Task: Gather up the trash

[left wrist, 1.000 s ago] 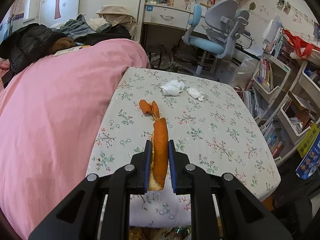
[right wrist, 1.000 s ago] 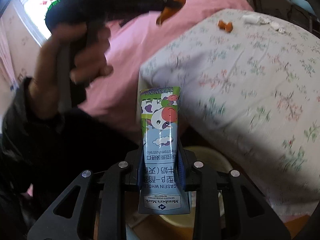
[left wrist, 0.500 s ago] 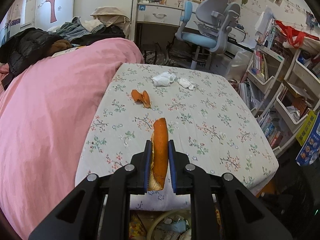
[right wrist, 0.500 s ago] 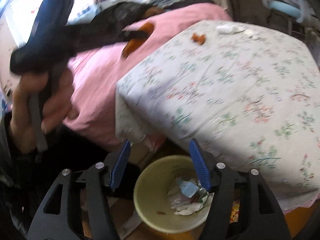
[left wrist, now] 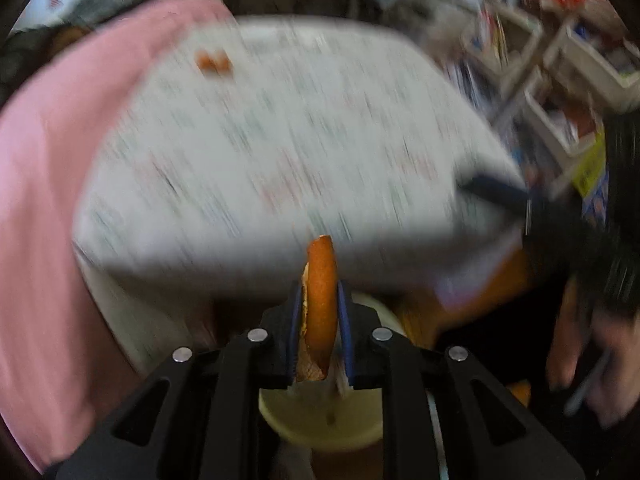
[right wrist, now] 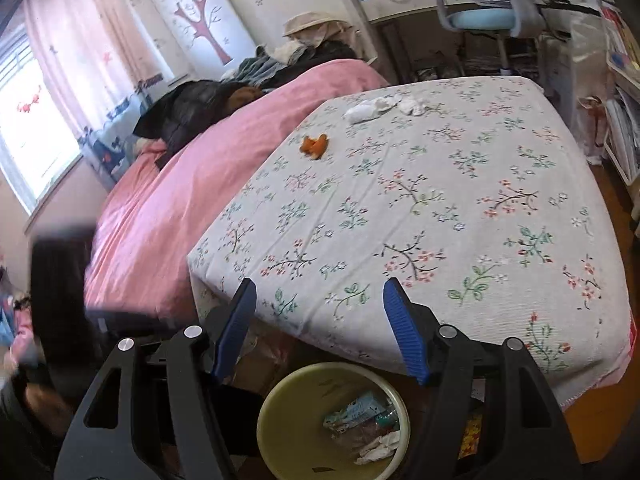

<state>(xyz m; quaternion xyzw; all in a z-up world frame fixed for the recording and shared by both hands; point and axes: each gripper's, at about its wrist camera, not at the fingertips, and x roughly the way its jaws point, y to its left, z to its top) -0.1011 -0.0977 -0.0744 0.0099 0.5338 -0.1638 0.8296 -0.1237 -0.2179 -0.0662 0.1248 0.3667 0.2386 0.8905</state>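
The left tongs (left wrist: 319, 320) pinch the orange peel (left wrist: 319, 304), its long axis running along the fingers, directly above the yellow bin (left wrist: 320, 420) below the table's near edge (left wrist: 240, 256). The right tongs (right wrist: 320, 328) are spreading, with nothing between them. 1 peel piece (right wrist: 315, 145) and 2 tissues (right wrist: 370, 108) lie toward the table's far edge. Motion blur hides the bin's contents in the left view.

A bin (right wrist: 280, 432) stands on the floor just before the near edge of the tabletop (right wrist: 460, 208), with a milk carton (right wrist: 356, 408) and crumpled tissues inside it. On the tabletop, a small peel piece (right wrist: 315, 145) lies toward the far left, two tissue wads (right wrist: 372, 109) behind it. The bed (right wrist: 208, 168) adjoins the tabletop's left side; a desk chair (right wrist: 480, 8) stands beyond the far edge.
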